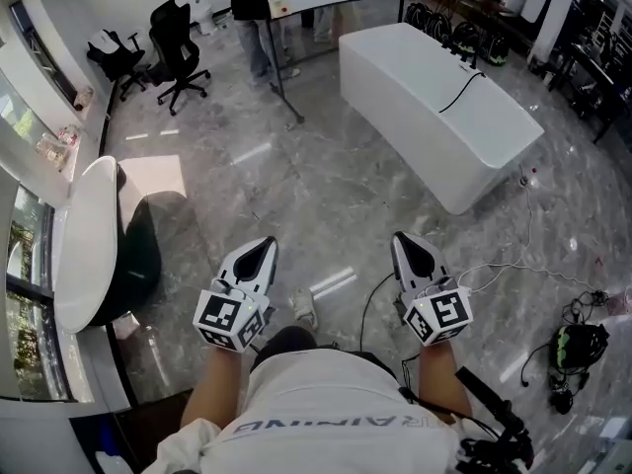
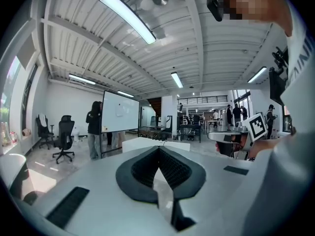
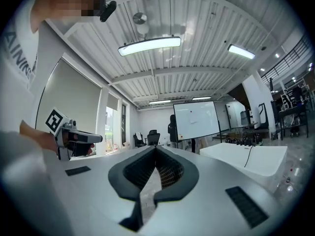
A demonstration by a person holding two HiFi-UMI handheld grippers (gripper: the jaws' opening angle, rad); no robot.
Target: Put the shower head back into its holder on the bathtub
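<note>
The white bathtub (image 1: 434, 107) stands across the marble floor at the upper right, well away from both grippers. A black hose (image 1: 460, 91) lies over its rim, with dark fittings (image 1: 464, 57) on the far edge; I cannot make out the shower head itself. My left gripper (image 1: 259, 252) and right gripper (image 1: 409, 242) are held side by side close to the body, pointing forward. Both are shut with nothing between the jaws. The tub shows small beyond the left gripper (image 2: 158, 151) and, with its hose (image 3: 248, 154), to the right of the right gripper (image 3: 155, 151).
A person (image 1: 252, 18) stands by a whiteboard stand at the back. Black office chairs (image 1: 178, 52) are at the far left, a white round table (image 1: 84, 245) at my left. Cables (image 1: 533, 265) and a black-green device (image 1: 578, 349) lie on the floor at right.
</note>
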